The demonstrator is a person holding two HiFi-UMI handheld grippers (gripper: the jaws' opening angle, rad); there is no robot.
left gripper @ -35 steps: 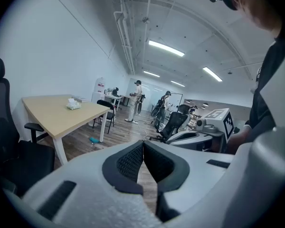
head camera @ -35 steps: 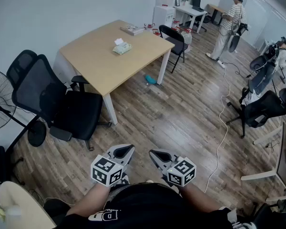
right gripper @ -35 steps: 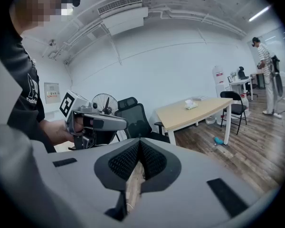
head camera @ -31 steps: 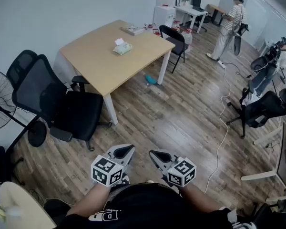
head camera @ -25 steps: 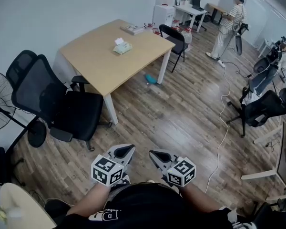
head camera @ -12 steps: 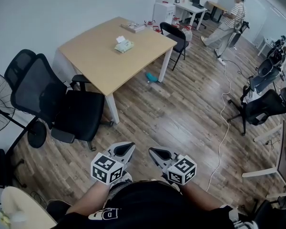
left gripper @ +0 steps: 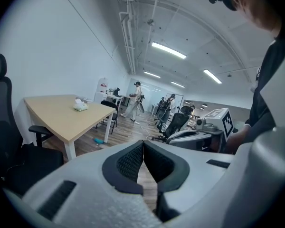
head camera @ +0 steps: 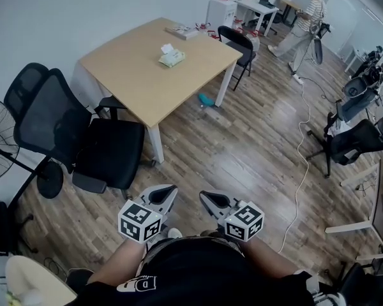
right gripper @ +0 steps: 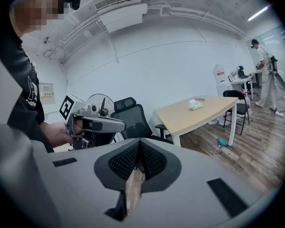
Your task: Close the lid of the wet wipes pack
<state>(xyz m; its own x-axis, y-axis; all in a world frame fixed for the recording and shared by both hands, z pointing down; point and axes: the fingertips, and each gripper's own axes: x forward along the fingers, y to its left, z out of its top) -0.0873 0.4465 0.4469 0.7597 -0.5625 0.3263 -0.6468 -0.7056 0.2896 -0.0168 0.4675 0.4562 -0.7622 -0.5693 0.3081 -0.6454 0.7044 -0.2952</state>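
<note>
The wet wipes pack point(head camera: 172, 57) lies on the far half of a light wooden table point(head camera: 134, 81), its white lid standing up. It also shows small on the table in the left gripper view point(left gripper: 80, 105) and the right gripper view point(right gripper: 195, 105). My left gripper point(head camera: 169, 190) and right gripper point(head camera: 204, 197) are held close to my body over the wood floor, well short of the table. Both are shut with nothing between the jaws, the tips touching.
A black office chair point(head camera: 83, 139) stands at the table's near left corner and a folding chair point(head camera: 237, 48) at its far right. A fan point(head camera: 3, 139) is at left. A white cable point(head camera: 300, 164) runs over the floor. A person point(head camera: 303, 24) walks at the back.
The table and chairs have slid nearer and lower in the head view as I moved forward with both grippers. The person at the back has shifted position.
</note>
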